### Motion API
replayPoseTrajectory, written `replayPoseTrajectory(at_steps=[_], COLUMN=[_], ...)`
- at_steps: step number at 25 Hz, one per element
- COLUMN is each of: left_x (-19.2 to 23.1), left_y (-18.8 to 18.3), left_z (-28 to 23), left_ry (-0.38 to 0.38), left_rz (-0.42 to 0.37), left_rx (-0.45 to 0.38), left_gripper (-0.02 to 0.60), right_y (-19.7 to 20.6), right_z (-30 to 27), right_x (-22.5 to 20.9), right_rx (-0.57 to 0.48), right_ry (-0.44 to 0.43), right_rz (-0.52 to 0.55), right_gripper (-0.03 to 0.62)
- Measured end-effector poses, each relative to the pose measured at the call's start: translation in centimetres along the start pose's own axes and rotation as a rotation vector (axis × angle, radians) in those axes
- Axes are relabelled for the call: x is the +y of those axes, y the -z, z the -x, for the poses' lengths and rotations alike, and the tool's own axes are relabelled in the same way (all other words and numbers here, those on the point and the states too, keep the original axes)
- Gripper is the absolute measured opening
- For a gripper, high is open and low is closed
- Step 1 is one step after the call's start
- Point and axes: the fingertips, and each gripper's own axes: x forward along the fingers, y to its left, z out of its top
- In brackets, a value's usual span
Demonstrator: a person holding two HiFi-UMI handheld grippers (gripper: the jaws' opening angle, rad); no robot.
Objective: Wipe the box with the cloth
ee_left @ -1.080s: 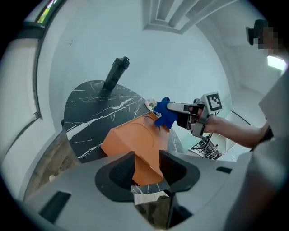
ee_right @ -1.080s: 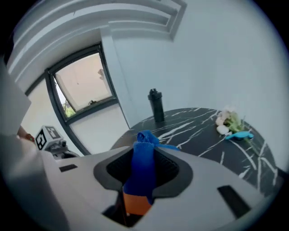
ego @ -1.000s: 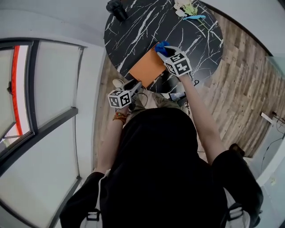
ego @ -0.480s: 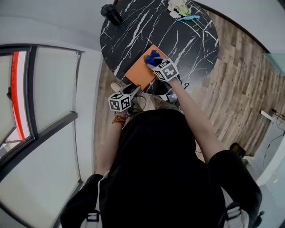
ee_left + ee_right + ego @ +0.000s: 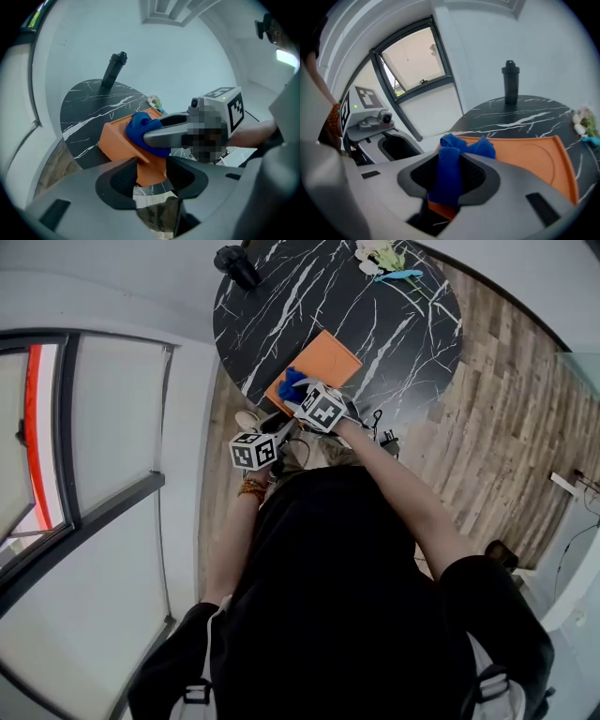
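Observation:
An orange box lies near the front edge of the round black marble table. My left gripper is shut on the box's near corner; in the left gripper view that corner fills the gap between the pads. My right gripper is shut on a bunched blue cloth and presses it on the box's near left end, close to the left gripper. In the right gripper view the cloth hangs between the jaws over the orange box top. The left gripper view shows the cloth against the box's edge.
A black bottle stands at the table's far left edge. A small bunch of flowers and a light blue item lie at the far side. A window wall runs along the left, and wood floor lies to the right.
My right gripper has slid the blue cloth across the box top from its far right part to the near left end. The left gripper has stayed on the corner.

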Motion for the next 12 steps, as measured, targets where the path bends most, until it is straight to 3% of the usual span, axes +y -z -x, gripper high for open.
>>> replayPoseTrajectory(at_steps=[9, 12], left_x=[-0.2, -0.3], left_y=[0.0, 0.1], left_z=[-0.1, 0.1], left_ry=[0.017, 0.046], left_rz=[-0.001, 0.040], left_rx=[0.001, -0.007], left_gripper=[0.192, 0.193], right_y=[-1.1, -1.1], right_z=[-0.6, 0.5], right_x=[1.5, 1.8], right_rx=[-0.014, -0.083], right_ry=[-0.188, -0.240], right_rz=[-0.135, -0.179], right_gripper=[0.117, 0.117])
